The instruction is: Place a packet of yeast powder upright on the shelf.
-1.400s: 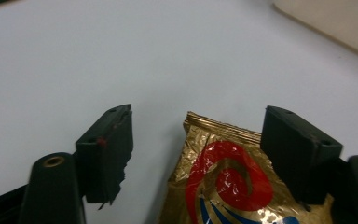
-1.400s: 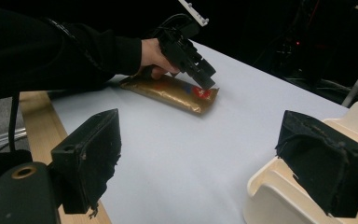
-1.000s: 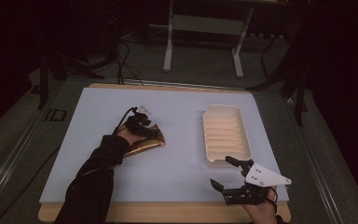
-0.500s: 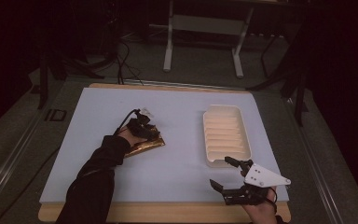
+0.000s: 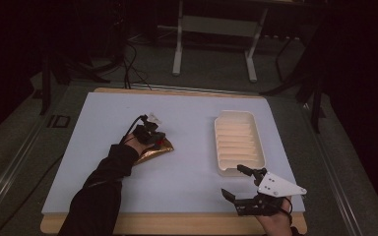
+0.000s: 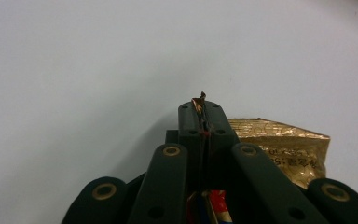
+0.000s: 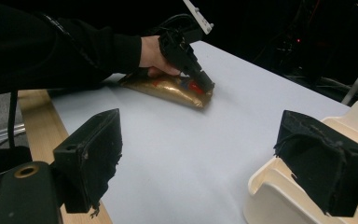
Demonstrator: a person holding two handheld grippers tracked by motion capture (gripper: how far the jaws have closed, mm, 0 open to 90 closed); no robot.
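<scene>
A gold foil packet (image 5: 163, 149) with red print lies flat on the pale blue mat left of centre. My left gripper (image 5: 156, 139) points down at its far right edge. Its jaws have just been closing and now pinch the packet's thin edge (image 6: 199, 99) between them. The rest of the packet (image 6: 286, 142) spreads out to the right of the jaws. In the right gripper view the left gripper (image 7: 204, 84) presses on the packet (image 7: 165, 88). My right gripper (image 5: 234, 181) rests at the front right of the table, open, with nothing between its pads (image 7: 95, 149).
A cream ribbed tray (image 5: 238, 142) stands right of centre, just beyond my right gripper; its near corner (image 7: 265, 186) sits beside the right jaw. The mat (image 5: 197, 123) lies on a wooden board whose front edge (image 5: 177, 223) runs close to both forearms.
The left gripper's jaws have drawn together on the packet's edge, and the hand has shifted only slightly. The right gripper has stayed where it was.
</scene>
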